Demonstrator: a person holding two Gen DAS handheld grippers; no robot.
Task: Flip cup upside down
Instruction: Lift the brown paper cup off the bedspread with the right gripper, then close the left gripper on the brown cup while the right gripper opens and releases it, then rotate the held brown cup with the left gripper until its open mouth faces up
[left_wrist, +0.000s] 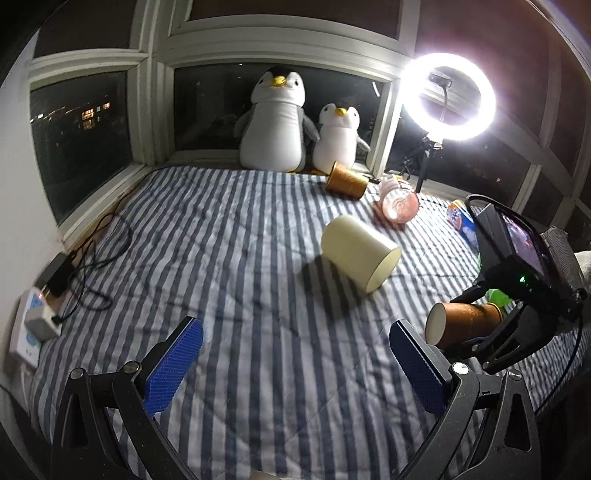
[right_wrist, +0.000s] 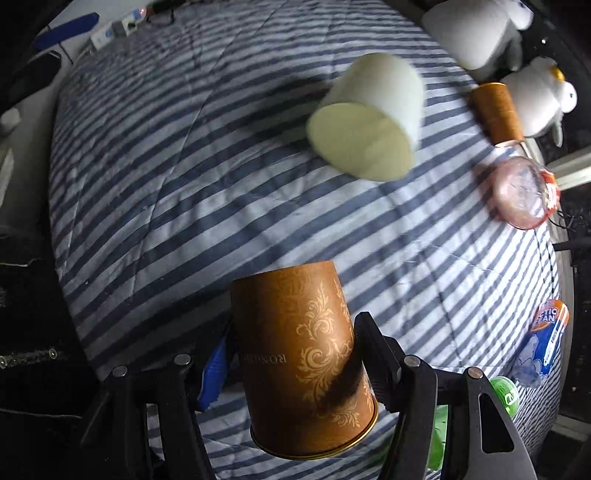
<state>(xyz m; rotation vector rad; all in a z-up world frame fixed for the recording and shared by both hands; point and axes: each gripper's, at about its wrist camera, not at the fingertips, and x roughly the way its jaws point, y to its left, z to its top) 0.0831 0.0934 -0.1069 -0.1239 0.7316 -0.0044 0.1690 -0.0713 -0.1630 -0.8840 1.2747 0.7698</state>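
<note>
My right gripper (right_wrist: 291, 350) is shut on a brown paper cup (right_wrist: 303, 362) with gold patterns. It holds the cup above the striped bed, base pointing away from the camera, rim toward it. The left wrist view shows this gripper (left_wrist: 480, 328) at the right, with the cup (left_wrist: 465, 321) lying sideways in it. My left gripper (left_wrist: 295, 365) is open and empty over the blanket. A cream cup (left_wrist: 358, 253) lies on its side mid-bed, blurred; it also shows in the right wrist view (right_wrist: 369, 118).
A second brown cup (left_wrist: 345, 181) and a pink clear plastic cup (left_wrist: 399, 201) lie near two plush penguins (left_wrist: 275, 122) by the window. A bright ring light (left_wrist: 448, 96) stands at the right. A power strip and cables (left_wrist: 40, 317) lie at the left. A blue-orange packet (right_wrist: 546, 339) lies at the bed edge.
</note>
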